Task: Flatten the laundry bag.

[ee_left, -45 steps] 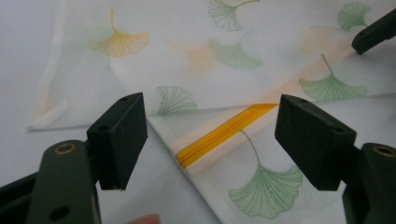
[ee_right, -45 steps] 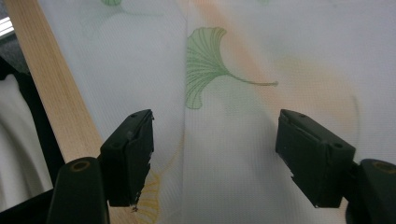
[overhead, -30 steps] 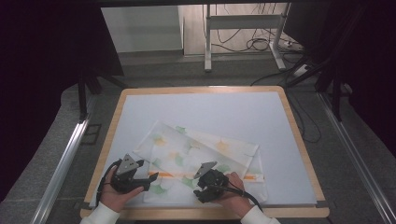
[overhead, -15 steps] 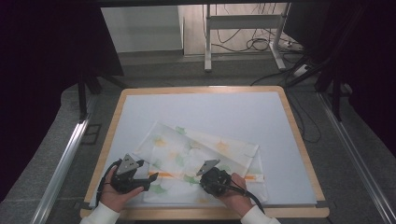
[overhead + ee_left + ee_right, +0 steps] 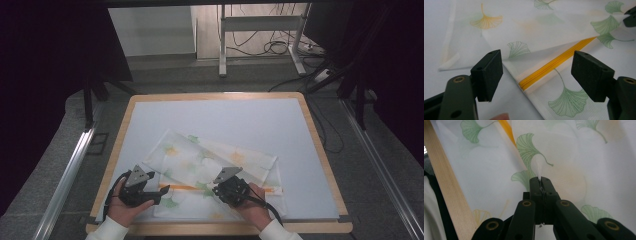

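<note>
A white cloth pouch (image 5: 220, 162) printed with green and orange ginkgo leaves lies flat on the white table top, and a yellow zipper (image 5: 177, 187) runs along its near part. My left gripper (image 5: 159, 193) rests at the pouch's near left corner. It is open, with the zipper's end (image 5: 541, 72) lying between its pads (image 5: 487, 72) and untouched. My right gripper (image 5: 216, 189) sits at the pouch's near middle. Its jaws have just been closing and now pinch a raised fold of the cloth (image 5: 539, 167) at their tips (image 5: 540, 181).
The table is a white board with a wooden rim (image 5: 215, 96); the near rim (image 5: 446, 185) runs just behind the right gripper. Metal rails (image 5: 67, 175) flank the table. A stand's legs and cables (image 5: 270, 47) are on the floor beyond.
The right gripper has edged slightly to the right over the pouch's near part. The left hand and the pouch have stayed put.
</note>
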Demonstrator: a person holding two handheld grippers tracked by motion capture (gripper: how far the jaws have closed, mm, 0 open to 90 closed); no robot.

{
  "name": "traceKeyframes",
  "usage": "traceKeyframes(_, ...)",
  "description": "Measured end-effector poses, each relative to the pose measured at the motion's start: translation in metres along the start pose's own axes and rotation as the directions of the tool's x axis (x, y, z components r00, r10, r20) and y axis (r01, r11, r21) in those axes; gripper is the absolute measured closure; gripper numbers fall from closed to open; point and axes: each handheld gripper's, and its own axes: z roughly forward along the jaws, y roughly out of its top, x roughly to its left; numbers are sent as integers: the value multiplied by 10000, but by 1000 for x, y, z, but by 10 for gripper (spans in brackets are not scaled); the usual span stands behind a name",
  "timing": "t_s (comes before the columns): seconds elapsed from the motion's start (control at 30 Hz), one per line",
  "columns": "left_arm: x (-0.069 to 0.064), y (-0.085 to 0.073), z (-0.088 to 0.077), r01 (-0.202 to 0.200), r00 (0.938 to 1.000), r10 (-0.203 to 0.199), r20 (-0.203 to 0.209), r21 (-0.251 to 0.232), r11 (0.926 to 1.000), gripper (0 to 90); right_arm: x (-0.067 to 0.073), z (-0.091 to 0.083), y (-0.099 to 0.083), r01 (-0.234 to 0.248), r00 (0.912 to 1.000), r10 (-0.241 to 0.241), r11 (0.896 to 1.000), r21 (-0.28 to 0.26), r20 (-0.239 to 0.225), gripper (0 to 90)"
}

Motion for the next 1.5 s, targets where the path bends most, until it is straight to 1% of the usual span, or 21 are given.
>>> traceKeyframes(0.1,0,0,0,-14,10000,14,-1,-8,10000,253,-6,-7,3,-120,9999,123,9994,-335,89,886)
traceKeyframes(0.23,0,0,1,-42,10000,42,-5,12,10000,253,-9,-12,5,-178,9998,184,9985,-523,118,887)
traceKeyframes(0.3,0,0,1,-47,10000,47,-11,6,10000,253,-13,-15,8,-204,9997,213,9976,-658,136,888)
traceKeyframes(0.43,0,0,1,-60,10000,60,-13,-23,10000,253,-17,-19,10,-166,9996,185,9968,-779,231,890)
traceKeyframes(0.57,1,0,3,-221,9998,221,30,46,9997,253,-25,-24,13,-139,9994,165,9962,-856,302,890)
traceKeyframes(0.6,1,0,3,-259,9996,259,80,95,9996,253,-27,-24,13,-168,9994,192,9962,-859,283,890)
traceKeyframes(0.63,1,0,4,-289,9995,288,97,104,9995,253,-33,-25,13,-228,9994,250,9959,-879,243,891)
traceKeyframes(0.67,1,0,4,-341,9994,340,98,125,9993,253,-33,-25,13,-228,9994,250,9959,-879,243,891)
traceKeyframes(0.7,0,0,3,-366,9992,364,167,106,9993,253,-39,-28,12,-397,9990,416,9947,-952,181,891)
traceKeyframes(0.73,0,0,3,-366,9992,364,167,106,9993,253,-39,-28,12,-397,9990,416,9947,-952,181,891)
traceKeyframes(0.77,-1,-1,2,-382,9990,380,235,77,9992,253,-44,-30,11,-535,9983,556,9933,-1024,172,891)
traceKeyframes(0.83,-2,-1,2,-389,9989,387,251,63,9992,253,-47,-32,11,-578,9980,605,9923,-1096,209,892)
traceKeyframes(0.9,-3,-1,2,-441,9986,439,279,62,9990,253,-53,-37,12,-717,9971,745,9893,-1271,170,892)
traceKeyframes(0.93,-3,-1,2,-441,9986,439,279,62,9990,253,-53,-37,12,-717,9971,745,9893,-1271,170,892)
traceKeyframes(0.97,-3,-1,3,-454,9986,452,275,72,9989,253,-56,-39,13,-783,9967,803,9875,-1365,88,892)
traceKeyframes(1.2,-3,0,4,-469,9986,468,245,64,9989,253,-61,-43,15,-891,9957,916,9847,-1500,102,892)
traceKeyframes(1.33,-2,0,4,-514,9985,512,181,114,9986,254,-66,-43,17,-867,9958,902,9838,-1568,154,892)
traceKeyframes(1.5,-4,-1,2,-513,9986,512,133,78,9987,253,-74,-44,22,-1015,9940,1069,9791,-1761,218,892)
